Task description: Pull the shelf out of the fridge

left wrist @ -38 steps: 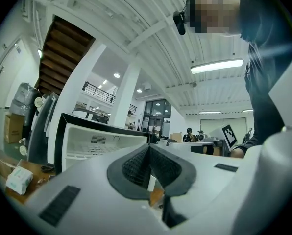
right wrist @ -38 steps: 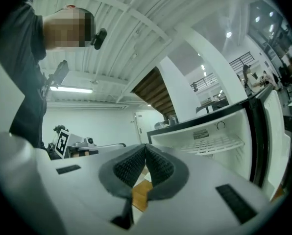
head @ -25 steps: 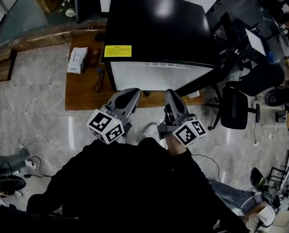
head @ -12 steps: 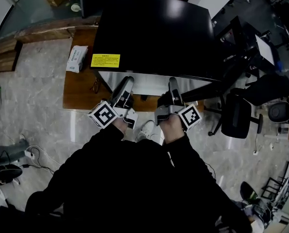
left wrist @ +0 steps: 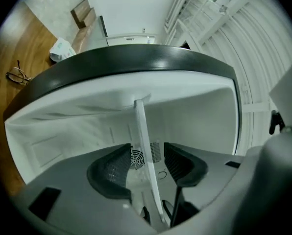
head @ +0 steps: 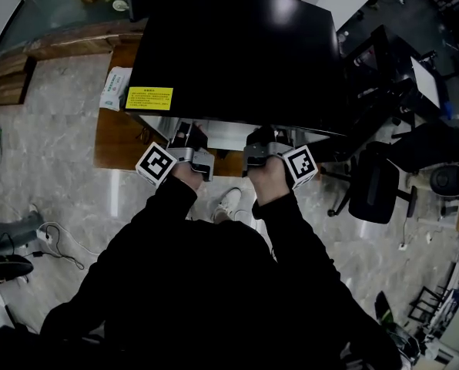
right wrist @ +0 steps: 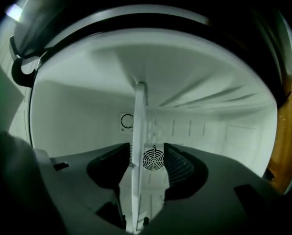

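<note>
The black fridge [head: 237,52] stands straight ahead of both grippers, its door open and its white inside facing them. It sits on a wooden platform [head: 118,141] that spreads out below and to the left of the left gripper [left wrist: 143,160].

The shelf [left wrist: 142,131] is still inside the fridge. The left gripper's view shows it edge-on as a thin white strip, running from deep in the cabinet back between that gripper's two jaws. Those jaws have just been opening. They stand apart with the shelf's front edge in the gap, and clear space shows on both sides, so the left gripper is released.

The right gripper [right wrist: 146,163] is level with the left and just beside it at the fridge mouth. Its jaws have just been closing, and the same shelf edge [right wrist: 138,131] lies between them. The edge sits close against one pad and clear of the other, so nothing is clamped yet.

A round fan grille [right wrist: 153,159] shows on the back wall beyond the right gripper's jaws. A tissue pack [head: 114,89] lies on the platform well off to the left of the left gripper. A pair of glasses [left wrist: 17,75] lies nearer to that gripper than the pack.
</note>
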Demonstrator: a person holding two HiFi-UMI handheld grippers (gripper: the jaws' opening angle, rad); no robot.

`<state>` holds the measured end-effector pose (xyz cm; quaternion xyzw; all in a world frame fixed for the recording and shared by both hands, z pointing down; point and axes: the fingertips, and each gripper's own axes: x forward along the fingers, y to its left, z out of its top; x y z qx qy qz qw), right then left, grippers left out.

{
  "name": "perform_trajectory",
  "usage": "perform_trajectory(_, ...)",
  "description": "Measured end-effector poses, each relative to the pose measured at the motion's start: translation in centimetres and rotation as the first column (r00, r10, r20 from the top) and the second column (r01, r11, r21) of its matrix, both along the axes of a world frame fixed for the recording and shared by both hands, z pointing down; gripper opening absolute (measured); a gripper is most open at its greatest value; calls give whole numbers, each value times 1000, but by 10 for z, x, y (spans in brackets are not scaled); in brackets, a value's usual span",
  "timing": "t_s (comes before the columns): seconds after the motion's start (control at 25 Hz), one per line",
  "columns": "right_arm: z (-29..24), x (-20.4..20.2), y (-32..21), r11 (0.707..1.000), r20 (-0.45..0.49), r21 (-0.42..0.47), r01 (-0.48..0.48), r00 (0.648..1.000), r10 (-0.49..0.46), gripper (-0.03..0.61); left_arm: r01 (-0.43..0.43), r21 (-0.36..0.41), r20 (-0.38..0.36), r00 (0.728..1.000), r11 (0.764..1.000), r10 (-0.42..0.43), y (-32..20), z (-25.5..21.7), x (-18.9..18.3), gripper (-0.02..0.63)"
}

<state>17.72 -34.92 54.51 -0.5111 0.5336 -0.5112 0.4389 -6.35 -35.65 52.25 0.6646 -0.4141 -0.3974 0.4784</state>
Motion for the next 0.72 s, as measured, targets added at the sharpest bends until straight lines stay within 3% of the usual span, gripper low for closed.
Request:
perform_trajectory(0.2, -3, 10, -8, 999, 43, 44, -19, 999, 17, 111, 54, -5, 13, 998, 999, -54, -15, 5, -6, 188)
perform_trajectory(0.32, -7, 10, -8, 997, 87, 70, -41, 996, 35, 34, 61, -6, -4, 998, 998, -61, -15, 5, -6, 84)
perform_trajectory(0.36, -8, 10, -7, 997, 91, 65, -44, 995, 38, 34, 61, -5, -6, 998, 998, -61, -15, 3, -5, 58)
perform_trajectory(0.72, -9, 7, -4, 999, 101, 38, 3, 995, -7, 29, 86, -99, -91, 991, 991, -96, -9, 6, -8, 35)
